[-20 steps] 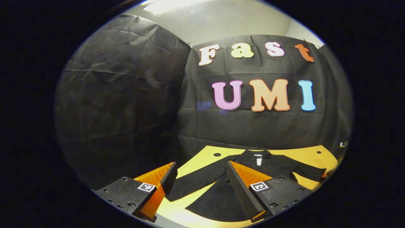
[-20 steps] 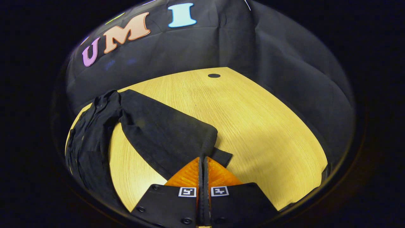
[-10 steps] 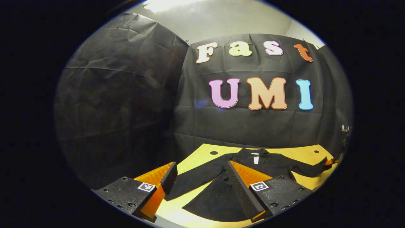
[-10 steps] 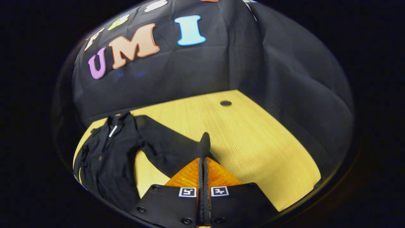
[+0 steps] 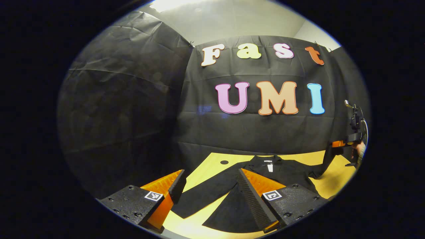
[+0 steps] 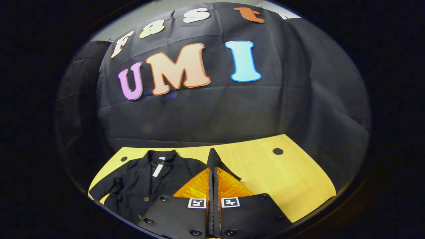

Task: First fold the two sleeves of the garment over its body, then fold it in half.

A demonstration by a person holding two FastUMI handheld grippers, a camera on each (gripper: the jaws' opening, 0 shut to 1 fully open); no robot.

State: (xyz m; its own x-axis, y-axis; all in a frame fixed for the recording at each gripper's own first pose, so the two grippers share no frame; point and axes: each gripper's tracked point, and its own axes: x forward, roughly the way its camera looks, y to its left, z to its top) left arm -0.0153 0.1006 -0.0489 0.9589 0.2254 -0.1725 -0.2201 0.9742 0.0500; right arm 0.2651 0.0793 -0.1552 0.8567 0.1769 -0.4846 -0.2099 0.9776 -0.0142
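While the black garment [image 6: 139, 181] lies on the table [image 6: 285, 179] | right gripper [image 6: 212, 174] clamped on its sleeve [image 6: 214, 159], lifted | left gripper [image 5: 209, 184] jaws apart.

table [image 6: 298, 179]: light wood | on it: black garment [image 6: 142, 182]

Bare tabletop [image 6: 285, 179] beside garment [image 6: 139, 182]; wall behind.

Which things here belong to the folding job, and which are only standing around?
Belong to the job:
- jacket, spread on the table
- its sleeve, pinched in the shut right claw
- left claw, open above the other sleeve

Only around:
- table
- table holes
- booth wall
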